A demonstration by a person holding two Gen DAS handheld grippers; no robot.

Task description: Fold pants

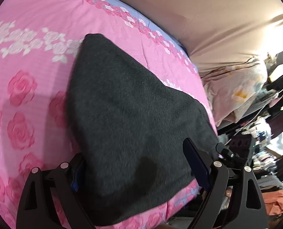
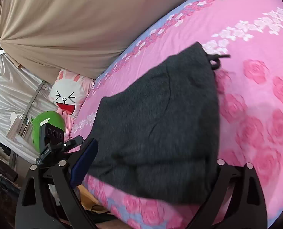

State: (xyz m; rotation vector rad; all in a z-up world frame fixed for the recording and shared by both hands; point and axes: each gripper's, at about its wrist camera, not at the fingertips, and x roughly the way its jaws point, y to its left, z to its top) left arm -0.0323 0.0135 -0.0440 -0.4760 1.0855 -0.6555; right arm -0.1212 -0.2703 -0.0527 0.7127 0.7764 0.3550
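Already the dark grey fleecy knit pants [image 1: 133, 118] lie as a compact, roughly rectangular bundle on the pink rose-printed bed cover [image 1: 27, 61], near its front edge, with a black drawstring [image 2: 216, 62] poking out at the far corner. I judge the folding mostly done; whether one more fold is wanted I cannot tell. My left gripper [image 1: 139, 168] has its fingers spread wide, straddling the near edge of the bundle without pinching it. My right gripper [image 2: 151, 169] also stands wide apart over the same edge, gripping nothing. What seems left is squaring up or pulling away.
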